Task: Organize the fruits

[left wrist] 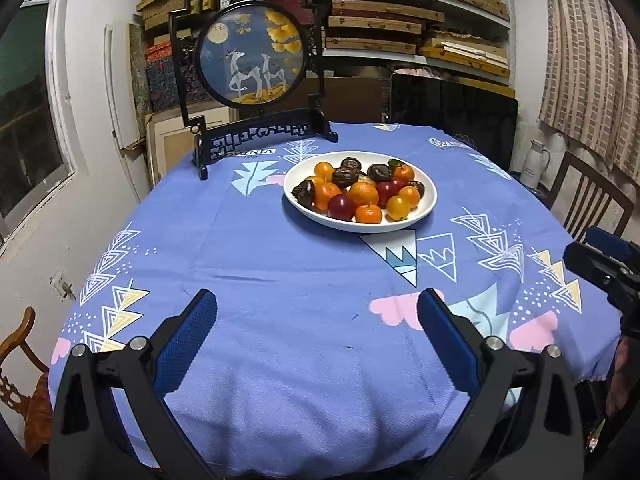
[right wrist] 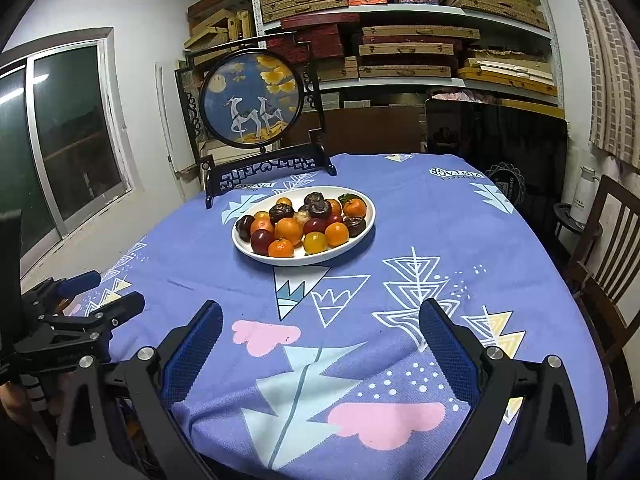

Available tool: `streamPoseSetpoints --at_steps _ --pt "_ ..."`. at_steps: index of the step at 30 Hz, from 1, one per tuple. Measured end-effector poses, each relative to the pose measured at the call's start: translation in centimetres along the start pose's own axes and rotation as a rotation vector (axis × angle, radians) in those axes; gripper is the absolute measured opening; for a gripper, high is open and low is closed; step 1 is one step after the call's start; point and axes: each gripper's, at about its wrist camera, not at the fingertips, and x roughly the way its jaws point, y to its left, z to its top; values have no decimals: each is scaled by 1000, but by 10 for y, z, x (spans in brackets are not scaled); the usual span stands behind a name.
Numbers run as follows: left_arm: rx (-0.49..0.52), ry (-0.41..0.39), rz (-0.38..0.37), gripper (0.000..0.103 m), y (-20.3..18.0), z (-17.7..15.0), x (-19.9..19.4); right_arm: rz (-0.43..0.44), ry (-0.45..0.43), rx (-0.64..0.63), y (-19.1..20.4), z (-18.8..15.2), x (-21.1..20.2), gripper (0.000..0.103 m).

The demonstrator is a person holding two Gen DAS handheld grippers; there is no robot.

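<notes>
Fruits (left wrist: 360, 194) fill a white plate (left wrist: 426, 204) at twelve o'clock on the blue-clothed worktop (left wrist: 280, 280). Left gripper (left wrist: 318, 336) and right gripper (right wrist: 320, 340) both gape wide, empty, well short of the plate.

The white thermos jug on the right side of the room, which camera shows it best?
The left wrist view shows the white jug best: its lid, handle and body stand whole beside the chair. In the right wrist view the jug sits nearer the frame edge, with the chair covering part of its lower right side.
</notes>
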Motion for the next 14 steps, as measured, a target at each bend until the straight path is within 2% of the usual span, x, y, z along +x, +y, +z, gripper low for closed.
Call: streamPoseSetpoints --at_steps 14 --pt "-18 28 31 98 4 -2 8 -1 20 9 -3 -4 5 99"
